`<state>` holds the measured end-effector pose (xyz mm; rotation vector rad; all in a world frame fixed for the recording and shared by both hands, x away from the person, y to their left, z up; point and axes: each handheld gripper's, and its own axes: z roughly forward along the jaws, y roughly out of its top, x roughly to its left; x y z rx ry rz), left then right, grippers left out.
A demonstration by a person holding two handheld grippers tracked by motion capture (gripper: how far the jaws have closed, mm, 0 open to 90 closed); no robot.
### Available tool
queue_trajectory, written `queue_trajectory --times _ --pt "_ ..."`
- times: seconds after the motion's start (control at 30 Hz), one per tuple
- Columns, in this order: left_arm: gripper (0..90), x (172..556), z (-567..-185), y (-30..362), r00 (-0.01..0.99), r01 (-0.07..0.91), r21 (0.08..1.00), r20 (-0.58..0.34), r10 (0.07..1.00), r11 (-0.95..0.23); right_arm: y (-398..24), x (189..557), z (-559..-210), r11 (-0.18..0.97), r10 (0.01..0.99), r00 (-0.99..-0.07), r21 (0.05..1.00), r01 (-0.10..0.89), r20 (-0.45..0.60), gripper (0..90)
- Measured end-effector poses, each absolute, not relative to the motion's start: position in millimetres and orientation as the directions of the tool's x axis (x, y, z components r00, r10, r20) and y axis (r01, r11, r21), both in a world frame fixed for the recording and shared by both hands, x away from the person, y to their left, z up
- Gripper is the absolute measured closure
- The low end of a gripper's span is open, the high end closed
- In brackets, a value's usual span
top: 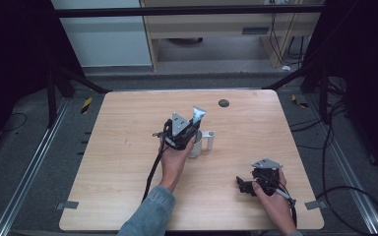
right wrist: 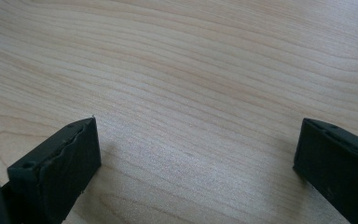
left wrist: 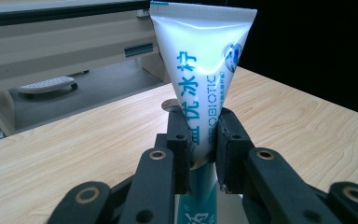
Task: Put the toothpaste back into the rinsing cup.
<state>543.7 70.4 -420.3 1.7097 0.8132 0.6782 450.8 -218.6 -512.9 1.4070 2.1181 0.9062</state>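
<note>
Right now your left gripper (left wrist: 200, 144) is clamped on the toothpaste tube (left wrist: 200, 60), held upright with its lower end in the white cup (top: 200, 143) mid-table. Expect it to be light, soft and slick, so grip the firmer lower body. Your right gripper (right wrist: 196, 154) rests with jaws apart over bare table (right wrist: 191, 70).

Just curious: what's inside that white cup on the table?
A toothpaste tube stands in the cup, sealed flat end up, clamped by the left gripper. Its lower end and the cup's inside are hidden.
</note>
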Motion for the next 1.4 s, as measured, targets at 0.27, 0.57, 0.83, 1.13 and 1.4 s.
queue_trajectory --times 0.27,0.57,0.83,1.13,1.4 --pt "77.4 543.4 -421.5 70.4 0.605 0.188 0.962 0.044 0.795 -0.197 -218.6 450.8 -512.9 0.268 0.922 -0.387 0.724 0.635 -0.002 0.5" --pt "77.3 543.5 -424.7 71.6 0.603 0.194 0.961 0.041 0.797 -0.197 -218.5 450.7 -512.9 0.267 0.923 -0.386 0.724 0.636 -0.001 0.6" --pt "77.3 543.7 -427.2 72.6 0.602 0.200 0.960 0.040 0.798 -0.198 -218.5 450.7 -512.9 0.267 0.923 -0.386 0.724 0.636 -0.001 0.6" --pt "77.3 543.4 -428.2 73.4 0.601 0.201 0.959 0.040 0.798 -0.200 -218.5 450.7 -512.9 0.267 0.923 -0.386 0.724 0.636 -0.001 0.6" --pt "77.0 543.9 -427.9 73.1 0.598 0.203 0.958 0.042 0.801 -0.202 -218.5 450.7 -512.9 0.267 0.923 -0.386 0.724 0.636 -0.001 0.6"
